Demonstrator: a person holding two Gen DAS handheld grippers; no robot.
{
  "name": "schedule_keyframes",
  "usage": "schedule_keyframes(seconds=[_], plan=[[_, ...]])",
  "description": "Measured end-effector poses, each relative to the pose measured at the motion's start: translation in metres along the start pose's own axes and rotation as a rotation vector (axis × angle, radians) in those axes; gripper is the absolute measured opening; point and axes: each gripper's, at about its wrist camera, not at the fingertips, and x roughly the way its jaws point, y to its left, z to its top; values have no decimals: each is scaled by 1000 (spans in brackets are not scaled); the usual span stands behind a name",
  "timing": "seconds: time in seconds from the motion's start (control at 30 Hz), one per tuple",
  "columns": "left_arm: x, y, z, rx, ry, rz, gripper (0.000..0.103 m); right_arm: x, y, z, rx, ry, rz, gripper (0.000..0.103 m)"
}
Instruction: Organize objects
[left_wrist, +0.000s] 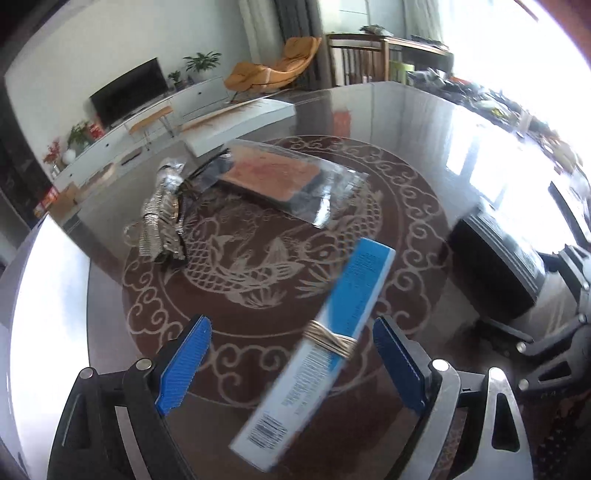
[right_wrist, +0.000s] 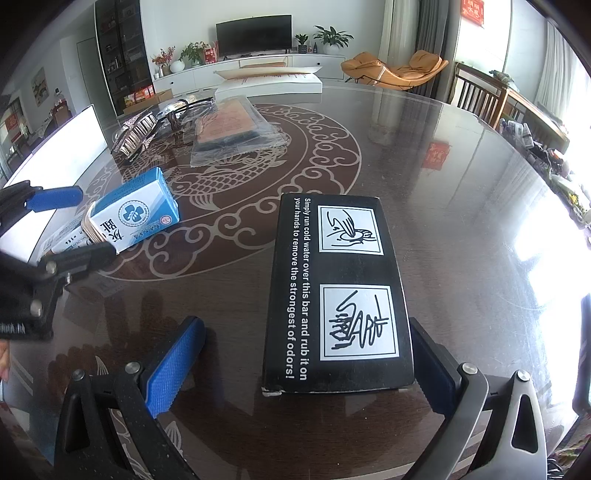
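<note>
A blue and white carton, bound with rubber bands, lies slanted on the dark table between the pads of my left gripper. The jaws stand wide, with a gap on each side of the carton. The right wrist view shows the same carton at the left inside the left gripper. A black box with white printing lies flat between the fingers of my right gripper. Its right edge is close to the right pad and the left pad stands well clear.
A flat plastic-wrapped orange and black item and a crinkled silver foil pack lie further back on the table. The black box appears at the right of the left wrist view. Chairs and a TV cabinet stand beyond the table.
</note>
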Motion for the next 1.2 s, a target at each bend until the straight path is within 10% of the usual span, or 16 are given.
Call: schedule_keyframes(seconds=[0.2,0.4,0.53,0.63,1.2], plan=[[25,59,8,-199,80,17,90,0,0,0,0,0,0,103],[22,46,0,-210,71,-237,90,0,0,0,0,0,0,103],[38,0,-6,-39,135,-74,94,0,0,-1,0,0,-1,103],[39,-2,-6,-89,116,-38,103,-1,0,0,0,-1,1,103],[49,3,-2,-141,162,-49,103,1,-7,10,-14,115,58,103]])
